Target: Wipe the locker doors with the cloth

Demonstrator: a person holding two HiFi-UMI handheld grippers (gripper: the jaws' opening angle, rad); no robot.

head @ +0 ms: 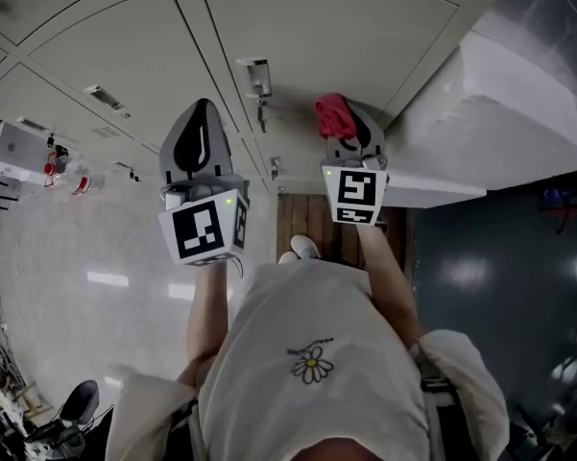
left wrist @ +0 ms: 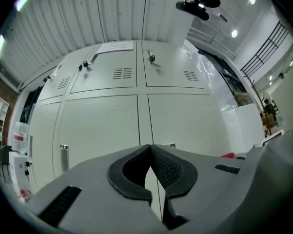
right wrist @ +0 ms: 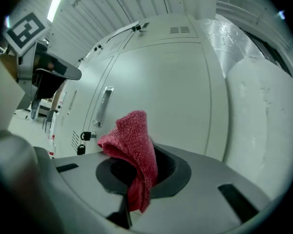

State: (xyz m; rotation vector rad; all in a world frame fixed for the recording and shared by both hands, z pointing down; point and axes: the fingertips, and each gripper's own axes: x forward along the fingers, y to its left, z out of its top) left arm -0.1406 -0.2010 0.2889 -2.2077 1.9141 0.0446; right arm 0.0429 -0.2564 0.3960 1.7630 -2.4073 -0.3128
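A bank of pale grey locker doors [head: 326,36] fills the wall ahead, also wide in the left gripper view [left wrist: 136,121] and in the right gripper view [right wrist: 161,91]. My right gripper [head: 350,128] is shut on a red cloth [head: 333,114], which bunches up above the jaws [right wrist: 131,145] a short way from the door. My left gripper [head: 200,134] is held beside it, jaws closed with nothing between them [left wrist: 150,152], pointing at the seam between two doors.
A metal handle [head: 257,77] and a padlock [right wrist: 81,149] sit on the doors. A white block [head: 518,104] stands against the lockers at the right. Bags and clutter [head: 48,161] lie at the left, a chair [head: 77,403] behind me.
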